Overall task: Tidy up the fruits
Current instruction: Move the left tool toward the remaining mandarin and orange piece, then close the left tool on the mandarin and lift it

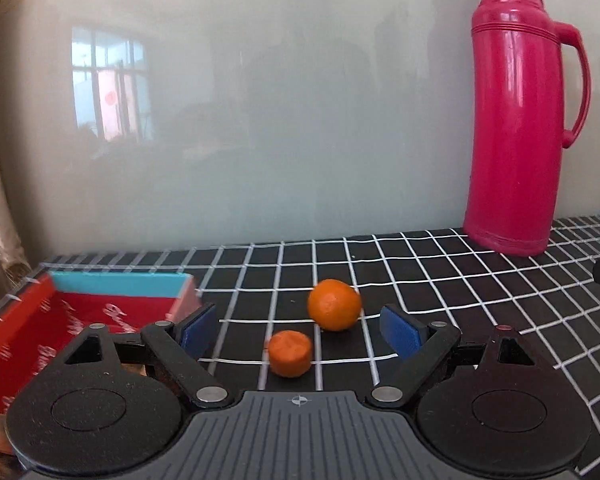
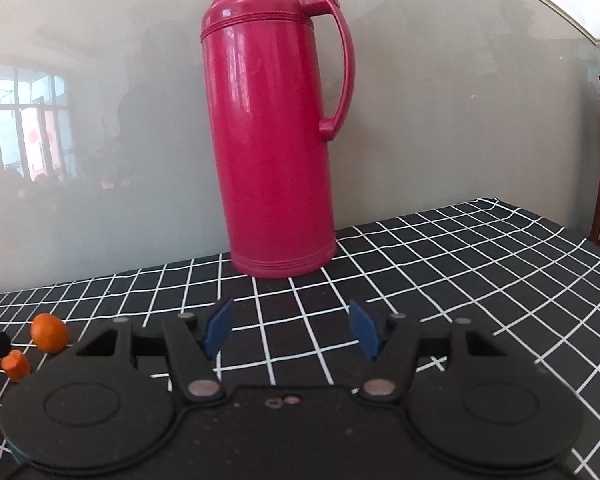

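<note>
On the counter (image 1: 440, 276) with its black cloth ruled in white squares, two orange fruits lie just ahead of your left tool (image 1: 300, 334): a round orange mandarin (image 1: 334, 304) farther out and a smaller, flattened orange mandarin (image 1: 290, 353) nearer you, close together but whether they touch is hard to tell. Your left tool stands wide open with nothing between its blue pads (image 1: 199, 330), and both fruits sit in the gap's line of sight. The shallow red cardboard box with a light blue far wall (image 1: 40, 328) lies to the left, just beside the left pad; it looks like the place the fruit should go. Another orange shape shows at the lower left edge, too blurred to name.

To do this pick well, choose one fruit, probably the nearer flattened one, and centre it between the pads so the other is not nudged away. Come in low, close gently, since the skin is soft and a round fruit will roll from a glancing touch.

Your left tool points forward and slightly downward over the cloth. Your right tool (image 2: 292, 330) is partly open and empty, aimed the same shallow way at the tall pink plastic thermos jug (image 2: 272, 128), well apart from the fruit; keep it clear of that jug.
</note>
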A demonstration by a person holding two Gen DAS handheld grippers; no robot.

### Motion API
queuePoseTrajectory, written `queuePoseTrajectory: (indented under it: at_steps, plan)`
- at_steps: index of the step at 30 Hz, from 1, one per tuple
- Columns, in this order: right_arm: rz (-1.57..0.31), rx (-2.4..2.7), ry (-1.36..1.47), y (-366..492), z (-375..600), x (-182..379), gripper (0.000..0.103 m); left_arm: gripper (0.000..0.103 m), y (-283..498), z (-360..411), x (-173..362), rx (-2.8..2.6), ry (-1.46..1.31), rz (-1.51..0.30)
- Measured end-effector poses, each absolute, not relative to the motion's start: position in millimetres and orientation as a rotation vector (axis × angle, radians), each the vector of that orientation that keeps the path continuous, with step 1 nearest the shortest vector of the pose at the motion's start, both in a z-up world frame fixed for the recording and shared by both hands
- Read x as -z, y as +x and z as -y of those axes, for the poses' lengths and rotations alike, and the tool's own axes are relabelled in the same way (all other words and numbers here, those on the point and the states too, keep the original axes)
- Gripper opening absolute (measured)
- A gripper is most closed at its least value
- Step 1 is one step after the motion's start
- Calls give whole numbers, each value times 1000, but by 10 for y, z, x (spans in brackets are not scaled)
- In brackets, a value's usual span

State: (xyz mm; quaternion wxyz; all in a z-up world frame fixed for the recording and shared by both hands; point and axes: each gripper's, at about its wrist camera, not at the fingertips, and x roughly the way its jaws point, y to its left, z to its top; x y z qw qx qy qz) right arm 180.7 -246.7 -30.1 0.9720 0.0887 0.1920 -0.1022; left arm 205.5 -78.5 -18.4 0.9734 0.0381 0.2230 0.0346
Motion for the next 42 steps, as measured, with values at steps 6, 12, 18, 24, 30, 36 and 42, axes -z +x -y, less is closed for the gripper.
queuePoseTrajectory:
  at_steps: [6, 12, 18, 24, 30, 36, 42]
  plan:
    - [-393, 230, 199, 1931, 2560, 335, 63, 88, 2212, 874, 269, -49, 85, -469]
    - [-399, 228, 183, 1990, 2584, 360, 64, 67, 2431, 872, 344, -40, 66, -508]
    - [-404, 211, 211, 2044, 2584, 355, 64, 67, 2582, 887, 390, -35, 67, -519]
    - [-407, 191, 210, 2064, 2557, 351, 64, 49, 2708, 933, 466, -13, 64, -550]
    - [-417, 184, 209, 2076, 2573, 375, 66, 41, 2797, 938, 488, -24, 50, -561]
    - [-411, 188, 205, 2029, 2584, 343, 66, 41, 2659, 904, 433, -20, 42, -554]
    - [-415, 180, 216, 1987, 2550, 303, 66, 41, 2336, 898, 254, 5, 52, -524]
